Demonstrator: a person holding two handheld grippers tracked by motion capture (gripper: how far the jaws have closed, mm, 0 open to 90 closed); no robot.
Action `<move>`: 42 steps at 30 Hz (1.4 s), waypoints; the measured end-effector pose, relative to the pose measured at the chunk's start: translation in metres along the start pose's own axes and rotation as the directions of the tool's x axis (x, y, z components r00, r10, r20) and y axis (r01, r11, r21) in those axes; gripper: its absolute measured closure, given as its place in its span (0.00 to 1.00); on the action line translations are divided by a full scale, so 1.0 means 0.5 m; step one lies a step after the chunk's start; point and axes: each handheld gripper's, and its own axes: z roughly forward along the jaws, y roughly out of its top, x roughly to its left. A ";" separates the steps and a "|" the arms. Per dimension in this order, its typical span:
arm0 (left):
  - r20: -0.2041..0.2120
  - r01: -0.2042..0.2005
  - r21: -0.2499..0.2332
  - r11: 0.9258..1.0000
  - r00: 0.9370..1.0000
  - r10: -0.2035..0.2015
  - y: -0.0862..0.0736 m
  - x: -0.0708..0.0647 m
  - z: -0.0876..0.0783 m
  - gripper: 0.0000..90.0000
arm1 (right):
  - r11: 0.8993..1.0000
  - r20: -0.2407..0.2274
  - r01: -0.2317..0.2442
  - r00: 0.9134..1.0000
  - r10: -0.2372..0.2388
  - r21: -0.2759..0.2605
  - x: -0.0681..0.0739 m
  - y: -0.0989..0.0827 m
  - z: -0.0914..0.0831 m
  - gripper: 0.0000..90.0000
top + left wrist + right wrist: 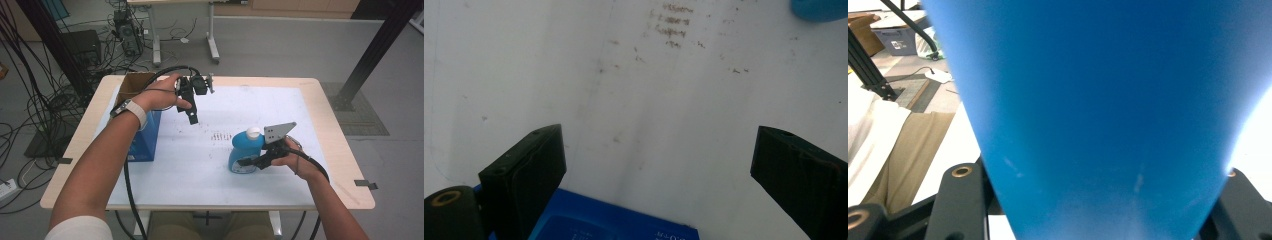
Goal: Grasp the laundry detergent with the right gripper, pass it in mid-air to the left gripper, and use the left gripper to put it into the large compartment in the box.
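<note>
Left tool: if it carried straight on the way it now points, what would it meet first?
Probably the white table cover. The left tool has open jaws aimed down at bare cover, with the blue box just below its view and the blue bottle far off to one side. Depth is uncertain.

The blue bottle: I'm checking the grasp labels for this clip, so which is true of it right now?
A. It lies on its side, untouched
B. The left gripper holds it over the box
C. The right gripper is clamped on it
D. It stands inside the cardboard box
C. In the high view the right gripper has its jaws closed on the blue bottle, which stands on the table; the left gripper hangs open above the table, apart from the bottle.
</note>
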 end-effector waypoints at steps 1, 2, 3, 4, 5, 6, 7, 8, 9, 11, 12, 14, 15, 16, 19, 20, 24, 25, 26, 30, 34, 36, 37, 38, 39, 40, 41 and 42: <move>-0.001 0.000 -0.001 1.000 1.000 0.000 0.000 0.000 0.000 0.09 | 1.000 0.000 0.000 1.000 0.000 0.000 0.000 0.000 0.000 0.46; -0.001 0.000 0.001 1.000 1.000 0.000 0.000 0.000 0.000 0.09 | 1.000 0.000 0.000 1.000 0.000 0.000 0.000 0.000 0.000 0.46; 0.001 0.001 0.000 1.000 1.000 -0.001 -0.001 0.000 0.000 0.09 | 1.000 0.000 0.000 1.000 0.000 0.000 0.000 0.000 0.000 0.46; 0.000 0.002 0.000 1.000 1.000 -0.002 -0.001 0.000 0.000 0.09 | 1.000 0.000 0.000 1.000 0.000 0.000 0.000 0.000 0.000 0.46; 0.000 0.002 -0.001 1.000 1.000 -0.002 -0.001 0.000 0.000 0.09 | 1.000 0.000 0.000 1.000 0.000 0.000 0.000 0.000 0.000 0.46; 0.000 0.002 -0.001 1.000 1.000 -0.002 -0.001 0.000 0.000 0.09 | 1.000 0.000 0.000 1.000 0.000 0.001 0.000 0.000 0.000 0.46; 0.000 0.004 0.001 1.000 1.000 -0.004 -0.001 0.000 -0.001 0.09 | 1.000 0.000 0.000 1.000 0.000 0.001 0.000 0.000 0.000 0.46; -0.001 0.003 0.000 1.000 1.000 -0.003 -0.001 0.000 0.000 0.09 | 1.000 0.000 0.000 1.000 0.000 0.001 0.000 0.000 0.000 0.46; -0.001 0.003 0.000 1.000 1.000 -0.003 -0.002 0.000 0.000 0.09 | 1.000 0.000 -0.002 1.000 0.002 0.000 0.000 0.000 0.000 0.46; -0.001 0.003 0.000 1.000 1.000 -0.003 -0.002 0.000 0.000 0.09 | 1.000 -0.002 -0.002 1.000 0.002 -0.001 -0.001 -0.001 0.000 0.46; -0.001 0.004 0.000 1.000 1.000 -0.004 -0.002 0.000 -0.001 0.09 | 1.000 -0.002 -0.002 1.000 0.002 -0.001 -0.001 -0.001 0.000 0.46; -0.001 0.003 0.001 1.000 1.000 -0.003 -0.002 -0.001 -0.001 0.09 | 1.000 -0.002 -0.002 1.000 0.002 -0.002 -0.001 -0.001 0.000 0.46; -0.001 0.002 0.001 1.000 1.000 -0.002 -0.002 -0.001 -0.001 0.09 | 1.000 -0.002 -0.003 1.000 0.003 -0.002 -0.001 -0.001 0.000 0.46; -0.002 0.002 -0.001 1.000 1.000 -0.002 -0.002 -0.001 -0.001 0.09 | 1.000 -0.002 -0.003 1.000 0.003 -0.002 -0.001 -0.001 0.000 0.46; -0.003 0.001 0.003 1.000 1.000 -0.001 -0.002 -0.001 -0.002 0.09 | 1.000 -0.003 -0.007 1.000 0.007 -0.003 -0.001 -0.002 0.000 0.46; -0.003 0.002 0.003 1.000 1.000 -0.002 -0.002 -0.002 -0.002 0.09 | 1.000 -0.003 -0.007 1.000 0.007 -0.003 -0.001 -0.002 0.000 0.46; -0.003 -0.002 0.007 1.000 1.000 0.002 -0.001 -0.002 -0.002 0.09 | 1.000 -0.002 -0.008 1.000 0.008 -0.005 -0.001 -0.002 0.000 0.46; -0.004 0.000 0.003 1.000 1.000 0.000 -0.001 -0.003 -0.001 0.09 | 1.000 -0.002 -0.007 1.000 0.007 -0.004 -0.001 -0.002 0.000 0.46; -0.005 -0.001 0.003 1.000 1.000 0.001 -0.001 -0.003 -0.001 0.09 | 1.000 -0.002 -0.007 1.000 0.007 -0.002 -0.001 -0.002 0.000 0.46; -0.005 -0.002 0.003 1.000 1.000 0.003 0.000 -0.003 -0.001 0.09 | 1.000 -0.002 -0.010 1.000 0.010 -0.004 -0.001 -0.002 0.000 0.46; -0.006 -0.001 0.002 1.000 1.000 0.001 -0.001 -0.004 -0.002 0.09 | 1.000 -0.001 -0.011 1.000 0.011 -0.001 -0.001 -0.001 0.000 0.46; -0.007 -0.003 0.002 1.000 1.000 0.003 -0.001 -0.004 -0.002 0.09 | 1.000 -0.001 -0.010 1.000 0.010 -0.001 -0.001 -0.001 0.000 0.46; -0.007 -0.002 0.002 1.000 1.000 0.002 -0.001 -0.005 -0.003 0.09 | 1.000 -0.001 -0.010 1.000 0.010 -0.001 -0.001 -0.001 0.000 0.46; -0.007 -0.004 0.002 1.000 1.000 0.004 -0.001 -0.005 -0.003 0.09 | 1.000 -0.001 -0.009 1.000 0.009 0.000 -0.001 -0.001 0.000 0.46; -0.006 -0.005 0.005 1.000 1.000 0.005 -0.001 -0.005 -0.004 0.09 | 1.000 0.000 -0.010 1.000 0.010 0.001 0.000 -0.001 0.000 0.46; -0.007 -0.005 0.003 1.000 1.000 0.005 -0.001 -0.006 -0.004 0.09 | 1.000 0.001 -0.010 1.000 0.010 0.000 0.000 -0.001 0.000 0.46; -0.008 -0.006 0.003 1.000 1.000 0.006 -0.001 -0.007 -0.004 0.09 | 1.000 0.001 -0.010 1.000 0.010 -0.001 0.000 -0.001 0.000 0.46; -0.008 -0.007 0.004 1.000 1.000 0.007 -0.001 -0.008 -0.005 0.09 | 1.000 0.003 -0.011 1.000 0.011 -0.001 0.001 -0.001 0.000 0.46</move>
